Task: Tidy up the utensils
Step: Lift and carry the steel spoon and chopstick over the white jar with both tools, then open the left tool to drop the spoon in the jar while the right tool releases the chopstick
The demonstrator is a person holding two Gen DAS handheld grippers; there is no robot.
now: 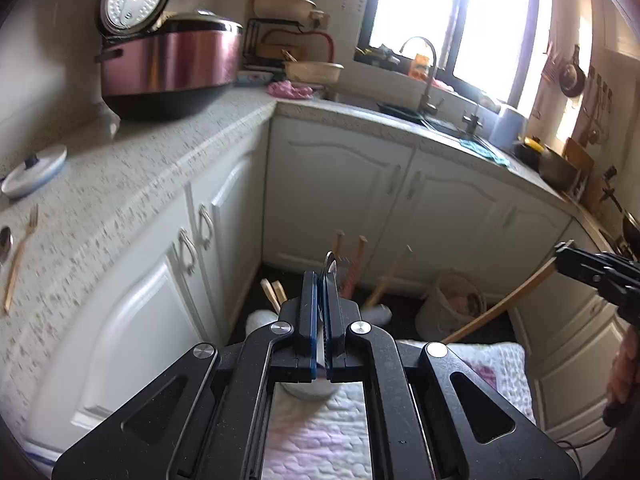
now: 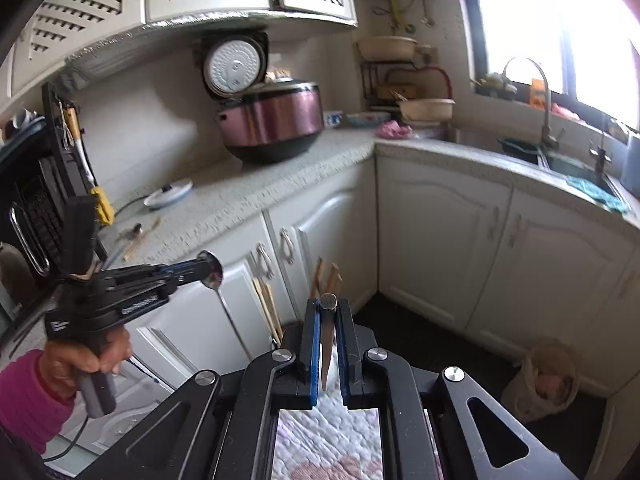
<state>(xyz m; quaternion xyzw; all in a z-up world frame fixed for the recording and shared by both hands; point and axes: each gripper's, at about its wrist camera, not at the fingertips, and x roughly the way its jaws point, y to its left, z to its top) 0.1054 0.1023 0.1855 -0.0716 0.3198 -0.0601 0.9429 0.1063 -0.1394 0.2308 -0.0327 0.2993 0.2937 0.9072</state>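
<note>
My speckled counter (image 1: 132, 184) runs along the white cabinet doors (image 1: 332, 192) and turns a corner toward the sink (image 2: 576, 168) under the bright window (image 1: 452, 12). On the counter stands a pink rice cooker (image 2: 276, 120) with its lid up, and a small white pot lid (image 2: 168, 194) lies at about 8 o'clock from it. At the left wrist view's 9 o'clock edge a wooden-handled fork (image 1: 20, 256) lies on the counter beside a spoon bowl that the frame edge cuts off.

My left hand-held gripper (image 2: 208, 270) is pinched tight on a metal spoon (image 2: 214, 276), whose thin handle hangs down in front of the cabinets. My right hand-held gripper (image 2: 329, 320) is closed narrow on a wooden handle (image 2: 327, 340); its far end is hidden, so I cannot tell which utensil it is.

More wooden handles (image 2: 268, 312) stick up behind the fingers, their holder mostly hidden. A quilted cloth (image 2: 332, 440) shows below, blurred
</note>
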